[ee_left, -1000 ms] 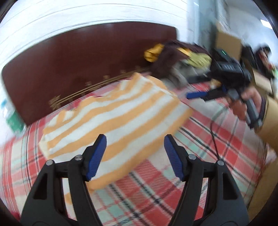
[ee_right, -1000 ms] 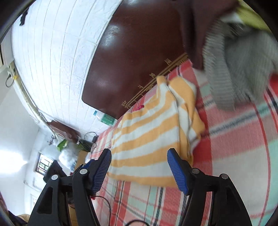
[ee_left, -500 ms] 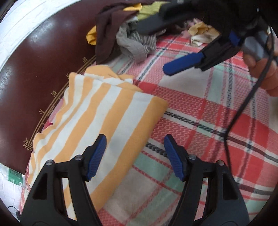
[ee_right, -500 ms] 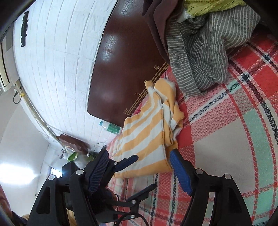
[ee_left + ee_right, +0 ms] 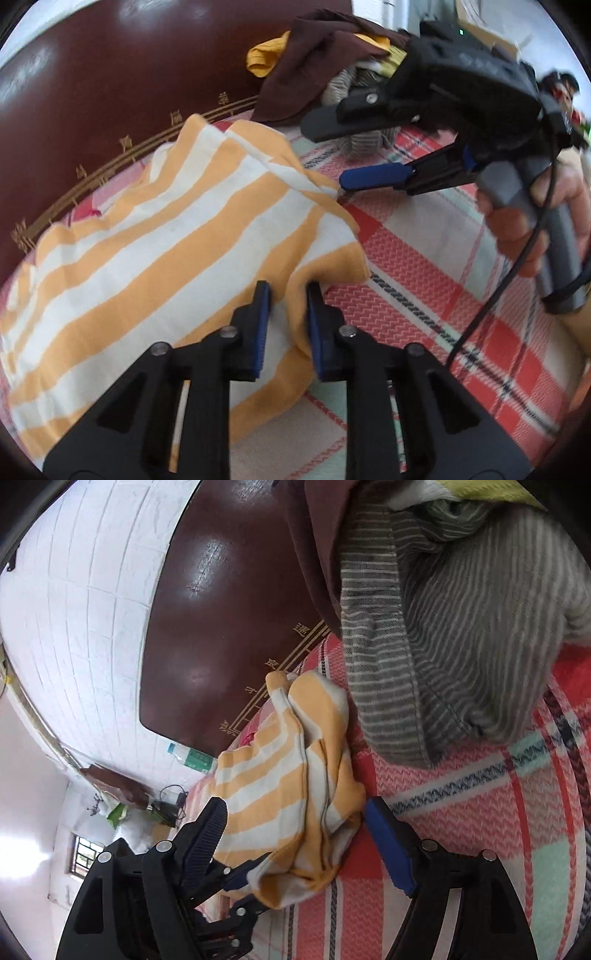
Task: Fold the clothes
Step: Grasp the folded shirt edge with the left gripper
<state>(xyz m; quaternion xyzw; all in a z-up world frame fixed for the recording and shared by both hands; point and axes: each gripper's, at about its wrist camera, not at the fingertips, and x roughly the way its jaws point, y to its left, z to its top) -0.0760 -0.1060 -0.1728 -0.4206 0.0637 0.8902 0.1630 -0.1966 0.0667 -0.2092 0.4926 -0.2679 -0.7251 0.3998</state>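
The orange and white striped cloth [image 5: 155, 258] lies on the bed [image 5: 424, 266], right against the dark brown headboard [image 5: 110, 92], and it looks like it has been folded at least once, because layered edges show along its side. It is bunched and not yet neat, so more folding seems to be needed. Further along the headboard from the striped cloth sits a pile of clothes [image 5: 461, 627] that is not folded at all, so most of the job is likely left. The left hand-held gripper [image 5: 288, 295] points down at the corner of the striped cloth farthest from the headboard, and its jaws are closing with a fold of the cloth pinched between them. The right hand-held gripper [image 5: 295, 830] is held by a hand [image 5: 517, 229] and reaches in low and nearly flat from the side. Its jaws are opening, with the striped cloth's edge between them. It does not seem to press on the cloth, though the view is a bit blurry there.
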